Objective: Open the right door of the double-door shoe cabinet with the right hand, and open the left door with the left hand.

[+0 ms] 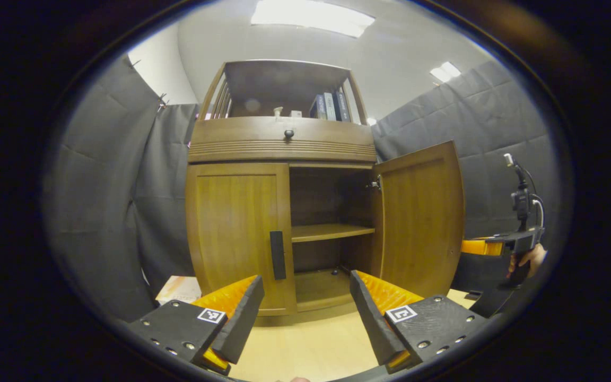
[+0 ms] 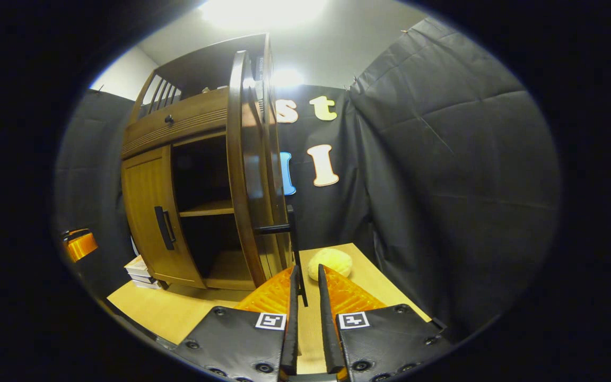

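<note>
The wooden shoe cabinet [image 1: 281, 140] faces me in the left gripper view. Its left door [image 1: 231, 233] is closed, and the dark handle [image 1: 278, 254] sits at its right edge. The right door [image 1: 419, 217] is swung wide, baring an inner shelf [image 1: 329, 231]. My left gripper [image 1: 305, 297] hangs open in front of the left door, apart from the handle. In the right gripper view the right door [image 2: 242, 175] is seen edge-on. Its thin handle [image 2: 292, 233] runs down between the fingers of my right gripper [image 2: 308, 270], which stand a narrow gap apart. The handle lies against the left finger [image 2: 290, 313].
A yellow round object [image 2: 329, 263] lies on the light wooden surface [image 2: 178, 313] just beyond the right gripper. A stack of books [image 1: 178, 289] sits at the cabinet's left foot. Black padded cloth walls close in on both sides. A hand holds the right gripper [image 1: 496, 246] beside the open door.
</note>
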A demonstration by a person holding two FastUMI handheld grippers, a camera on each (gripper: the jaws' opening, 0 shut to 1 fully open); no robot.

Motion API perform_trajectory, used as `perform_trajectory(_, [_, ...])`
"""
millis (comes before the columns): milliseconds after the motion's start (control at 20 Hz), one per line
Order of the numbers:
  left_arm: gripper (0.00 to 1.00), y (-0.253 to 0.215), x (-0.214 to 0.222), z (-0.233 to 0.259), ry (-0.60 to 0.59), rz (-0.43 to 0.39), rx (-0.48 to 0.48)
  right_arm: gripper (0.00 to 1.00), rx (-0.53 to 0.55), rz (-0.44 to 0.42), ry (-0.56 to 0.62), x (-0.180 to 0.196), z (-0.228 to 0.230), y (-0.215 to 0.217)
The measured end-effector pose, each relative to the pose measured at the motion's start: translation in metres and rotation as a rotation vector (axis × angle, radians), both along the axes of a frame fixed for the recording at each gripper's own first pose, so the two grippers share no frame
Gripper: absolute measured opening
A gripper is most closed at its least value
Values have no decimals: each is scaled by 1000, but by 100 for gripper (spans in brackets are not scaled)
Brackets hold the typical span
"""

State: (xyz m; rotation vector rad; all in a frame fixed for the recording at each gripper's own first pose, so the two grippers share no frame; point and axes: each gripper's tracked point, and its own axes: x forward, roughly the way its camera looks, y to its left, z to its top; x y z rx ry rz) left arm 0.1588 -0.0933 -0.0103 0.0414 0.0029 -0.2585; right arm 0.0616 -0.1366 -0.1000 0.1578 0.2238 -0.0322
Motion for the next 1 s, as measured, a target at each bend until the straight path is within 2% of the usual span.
perform_trajectory(50, [94, 0, 2, -3, 6, 1, 0, 22, -14, -7, -4, 0, 3, 1])
perform_trajectory(100, [94, 0, 3, -4, 11, 2, 0, 12, -27, -11, -12, -1, 7, 2])
perform_trajectory(150, [94, 0, 6, -4, 10, 4, 0, 12, -42, -26, -18, -3, 11, 0])
perform_trajectory(250, [94, -1, 15, -4, 4, 12, -1, 47, -54, -18, -33, -16, 18, -2])
perform_trajectory(350, [94, -1, 28, -5, 1, 25, 0, 81, -73, -51, -50, -41, 25, -17])
perform_trajectory(400, [94, -1, 34, -5, -4, 32, 0, 98, -75, -68, -60, -42, 26, -19])
perform_trajectory(450, [94, 1, 41, -5, -12, 40, 2, 98, -70, -78, -67, -46, 31, -18])
perform_trajectory(500, [94, 3, 49, -6, -21, 48, 8, 92, -61, -82, -71, -51, 33, -16])
perform_trajectory(700, [94, 11, 82, -7, -51, 83, 43, 92, -71, -108, -66, -73, 34, -22])
perform_trajectory(1000, [94, 16, 114, -2, -74, 106, 16, 92, -81, -164, -31, -99, 30, -35])
